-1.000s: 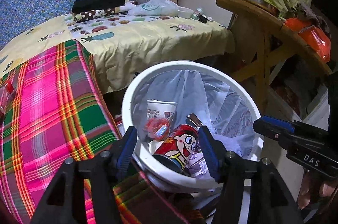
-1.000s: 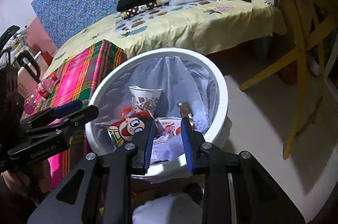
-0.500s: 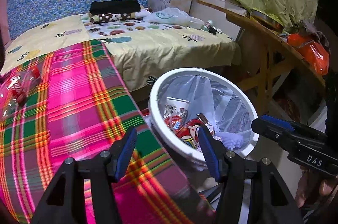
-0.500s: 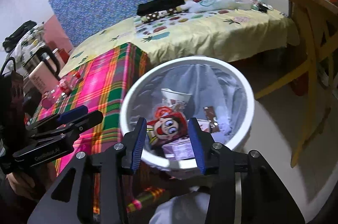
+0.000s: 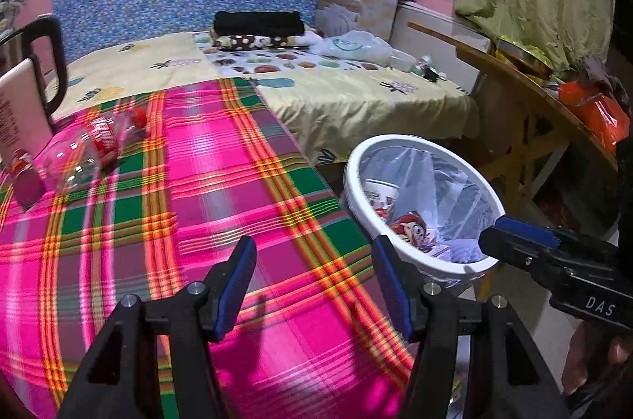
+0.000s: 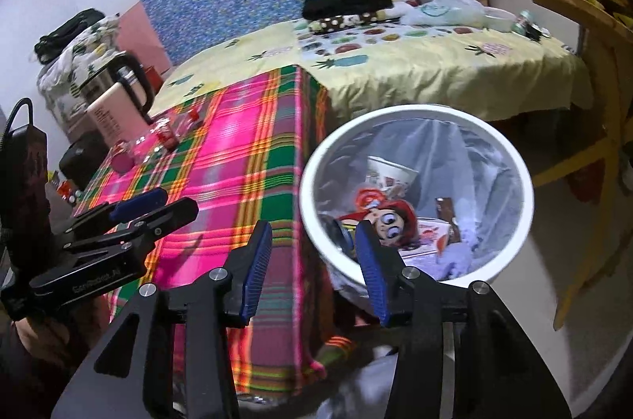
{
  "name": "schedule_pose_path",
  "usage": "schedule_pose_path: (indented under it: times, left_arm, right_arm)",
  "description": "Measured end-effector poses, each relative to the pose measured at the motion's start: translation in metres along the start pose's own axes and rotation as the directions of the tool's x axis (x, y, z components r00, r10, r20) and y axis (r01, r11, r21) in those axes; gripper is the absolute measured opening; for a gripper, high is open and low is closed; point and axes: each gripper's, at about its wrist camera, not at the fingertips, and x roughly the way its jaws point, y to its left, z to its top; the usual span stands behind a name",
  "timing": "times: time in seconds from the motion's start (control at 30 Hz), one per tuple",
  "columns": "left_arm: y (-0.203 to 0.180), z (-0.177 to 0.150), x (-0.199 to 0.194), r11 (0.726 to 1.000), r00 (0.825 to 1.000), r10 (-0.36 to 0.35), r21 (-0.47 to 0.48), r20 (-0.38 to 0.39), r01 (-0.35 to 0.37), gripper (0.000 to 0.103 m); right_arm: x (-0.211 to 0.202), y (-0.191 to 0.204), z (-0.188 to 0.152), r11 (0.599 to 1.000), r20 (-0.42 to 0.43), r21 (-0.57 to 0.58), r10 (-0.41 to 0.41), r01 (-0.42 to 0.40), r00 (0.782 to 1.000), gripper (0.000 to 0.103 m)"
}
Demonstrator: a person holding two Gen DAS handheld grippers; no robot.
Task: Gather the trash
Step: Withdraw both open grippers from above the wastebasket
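A white bin (image 5: 355,181) lined with a clear bag stands on the floor by the plaid-covered table (image 5: 221,189). Inside lie a can with a cartoon face (image 6: 389,221), a paper cup (image 6: 389,173) and wrappers. My left gripper (image 5: 314,280) hovers open over the plaid cloth with nothing between its fingers. My right gripper (image 6: 314,260) hangs by the table corner at the bin's (image 6: 415,109) near rim; its jaws are opening and hold nothing. A clear plastic bottle with a red label (image 5: 95,146) lies at the table's far left.
A pink kettle (image 6: 114,98) stands behind the bottle. Beyond the table is a bed (image 5: 356,94) with folded clothes, a plastic bag and a cardboard box. A wooden table (image 5: 554,102) with an orange bag stands right of the bin.
Both views have swung left, from straight over the bin to the plaid table. The right gripper's jaws have spread from nearly shut. The bottle and kettle have come into the left view.
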Motion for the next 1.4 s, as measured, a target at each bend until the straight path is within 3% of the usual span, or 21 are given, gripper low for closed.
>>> schedule_pose_path:
  times: [0.7,0.87,1.0,1.4]
  left_arm:
    - [0.072,-0.033,-0.044,0.980,0.988,0.153,-0.136,0.022,-0.149,0.063]
    - [0.094,-0.032,-0.055,0.970,0.986,0.168,-0.178,0.014,-0.163,0.063]
    - [0.110,-0.031,-0.061,0.961,0.982,0.188,-0.209,0.012,-0.182,0.063]
    - [0.159,-0.020,-0.084,0.936,0.962,0.270,-0.246,0.041,-0.252,0.063]
  right_arm:
    - [0.014,0.067,-0.001,0.987,-0.037,-0.104,0.118,-0.121,0.992,0.045]
    - [0.021,0.082,0.008,0.984,-0.022,-0.109,0.139,-0.141,0.990,0.046]
    - [0.027,0.096,0.017,0.981,-0.018,-0.113,0.157,-0.158,0.987,0.055]
    - [0.050,0.139,0.036,0.965,-0.061,-0.135,0.218,-0.225,0.974,0.055]
